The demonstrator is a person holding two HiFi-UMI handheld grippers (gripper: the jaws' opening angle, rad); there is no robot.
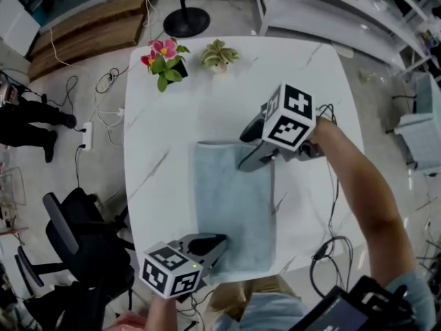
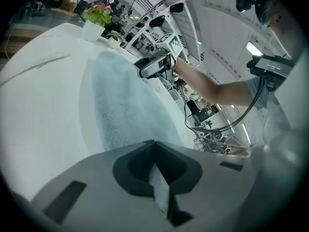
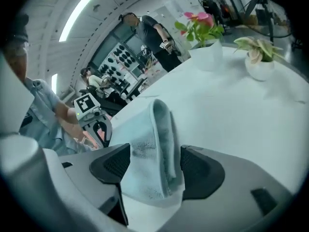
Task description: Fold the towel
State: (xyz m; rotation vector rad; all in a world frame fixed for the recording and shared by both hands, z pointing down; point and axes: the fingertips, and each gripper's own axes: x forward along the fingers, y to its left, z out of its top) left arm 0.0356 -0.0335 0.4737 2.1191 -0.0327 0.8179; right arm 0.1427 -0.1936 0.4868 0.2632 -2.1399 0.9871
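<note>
While my left claw [image 2: 153, 146] pinches near corner of towel [image 1: 231, 205] by near edge of bench [image 1: 165, 116], right claw [image 3: 153, 164] gapes wide around far fold, not pressing. Towel: looks soft, light, limp; take by corners.

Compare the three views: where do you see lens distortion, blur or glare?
Head view: mild barrel bending, even light on the table. Left gripper view: strong fisheye, dark round border, the towel curves. Right gripper view: same fisheye, ceiling light glares, towel looks sharp.

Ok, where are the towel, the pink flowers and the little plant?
towel [image 1: 231, 205], head view, middle of the cloth.
pink flowers [image 1: 166, 47], head view, on a petal.
little plant [image 1: 219, 52], head view, on its leaves.
</note>
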